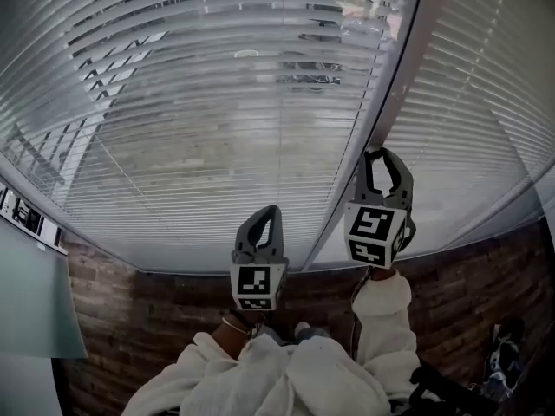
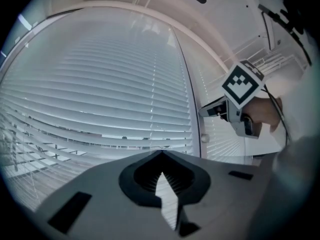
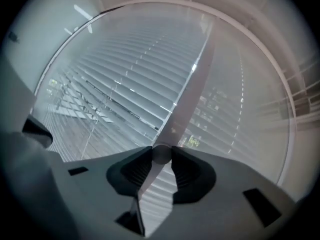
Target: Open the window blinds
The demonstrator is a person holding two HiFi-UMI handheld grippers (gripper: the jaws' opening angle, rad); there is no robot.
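Within right claw (image 3: 161, 155), blind wand (image 3: 176, 124) (translucent)

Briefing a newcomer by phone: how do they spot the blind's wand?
Find the pale upright post between the two slatted blinds. Along it hangs the wand, pinched in the right gripper: a thin pale rod, upright where every slat runs across.

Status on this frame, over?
Left gripper shut, empty. Right gripper shut on wand. Blinds down, slats part-open. Nothing in the way.
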